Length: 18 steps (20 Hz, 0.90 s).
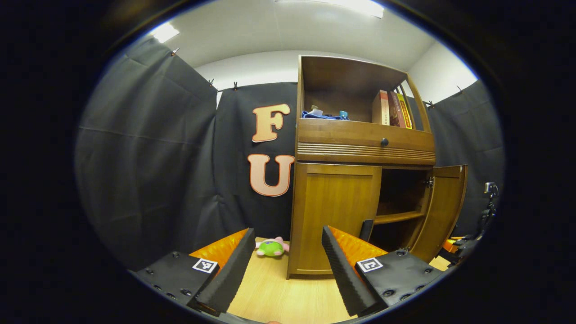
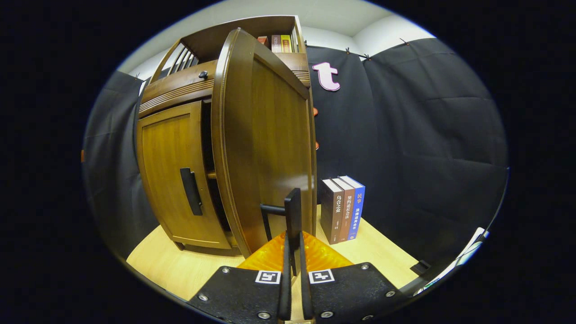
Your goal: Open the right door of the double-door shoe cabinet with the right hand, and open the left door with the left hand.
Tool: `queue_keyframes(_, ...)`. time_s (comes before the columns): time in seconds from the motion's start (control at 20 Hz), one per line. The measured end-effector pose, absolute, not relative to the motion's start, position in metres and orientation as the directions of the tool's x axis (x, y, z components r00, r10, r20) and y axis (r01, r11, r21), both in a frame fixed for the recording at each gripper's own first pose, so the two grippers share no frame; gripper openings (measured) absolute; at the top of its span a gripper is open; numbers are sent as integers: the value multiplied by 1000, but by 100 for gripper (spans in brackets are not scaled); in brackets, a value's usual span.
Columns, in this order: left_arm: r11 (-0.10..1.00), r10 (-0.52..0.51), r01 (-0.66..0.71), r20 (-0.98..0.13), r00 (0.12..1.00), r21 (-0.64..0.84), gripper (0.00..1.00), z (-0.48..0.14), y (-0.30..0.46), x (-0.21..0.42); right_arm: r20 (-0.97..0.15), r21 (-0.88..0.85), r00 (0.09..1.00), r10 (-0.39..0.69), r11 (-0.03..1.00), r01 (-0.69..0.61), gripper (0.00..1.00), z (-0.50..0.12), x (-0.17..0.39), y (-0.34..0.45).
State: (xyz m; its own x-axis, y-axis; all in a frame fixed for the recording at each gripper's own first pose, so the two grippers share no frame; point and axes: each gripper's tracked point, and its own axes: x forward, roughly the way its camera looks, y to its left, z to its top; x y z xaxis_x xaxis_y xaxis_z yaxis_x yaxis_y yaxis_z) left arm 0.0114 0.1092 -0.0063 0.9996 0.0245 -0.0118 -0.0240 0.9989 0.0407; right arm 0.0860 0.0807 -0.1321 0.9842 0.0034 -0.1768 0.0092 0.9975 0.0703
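Right gripper (image 2: 293, 256) clamps the right door's handle (image 2: 292, 211).
Right door (image 2: 265, 144) swung out; left gripper (image 1: 288, 265) spread wide before the closed left door (image 1: 335, 216).

left door handle (image 1: 366, 230) half hidden behind tongs finger (image 1: 344, 265); book (image 1: 381, 107) spine lettering too small

A wooden shoe cabinet (image 1: 360, 148) stands on a pale wood floor (image 1: 279, 292). Its left door (image 1: 333, 216) is closed; its right door (image 1: 443, 207) is swung wide open, showing a dark inside with a shelf (image 1: 398, 218). Books (image 1: 391, 109) stand in the cabinet's open top. A green plush toy (image 1: 271, 247) lies just left of the cabinet's base. The left gripper (image 1: 288, 265) hangs in front of the closed door, fingers spread apart.
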Motion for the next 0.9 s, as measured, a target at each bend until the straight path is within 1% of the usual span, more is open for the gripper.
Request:
queue_keyframes(0.25, 999, 18, -17, -17, 1000, 40, 95, -9, 86, 9, -170, 77, 985, -8, 997, 21, 6, -129, 80, 53)
queue_keyframes(0.3, 999, 17, -16, -18, 1000, 39, 95, -9, 80, 9, -169, 76, 986, -10, 997, 23, 16, -131, 81, 47)
queue_keyframes(0.35, 999, 14, -13, -19, 1000, 37, 95, -9, 74, 8, -169, 74, 986, -9, 997, 22, 5, -130, 82, 41)
queue_keyframes(0.4, 999, 13, -12, -20, 1000, 37, 95, -9, 68, 8, -167, 72, 986, -6, 997, 18, 5, -128, 86, 36)
queue_keyframes(0.45, 999, 11, -11, -22, 1000, 39, 95, -10, 63, 7, -166, 71, 986, -2, 997, 14, 14, -128, 86, 32)
queue_keyframes(0.5, 999, 12, -11, -24, 1000, 40, 95, -10, 57, 7, -165, 71, 986, 4, 997, 8, 15, -128, 86, 27)
queue_keyframes(0.55, 999, 12, -11, -26, 1000, 42, 95, -12, 52, 6, -164, 71, 986, 9, 997, 3, 4, -128, 86, 22)
queue_keyframes(0.9, 999, 22, -21, -27, 999, 39, 95, -14, 11, 6, -162, 76, 986, 46, 997, -34, 4, -134, 87, -9)
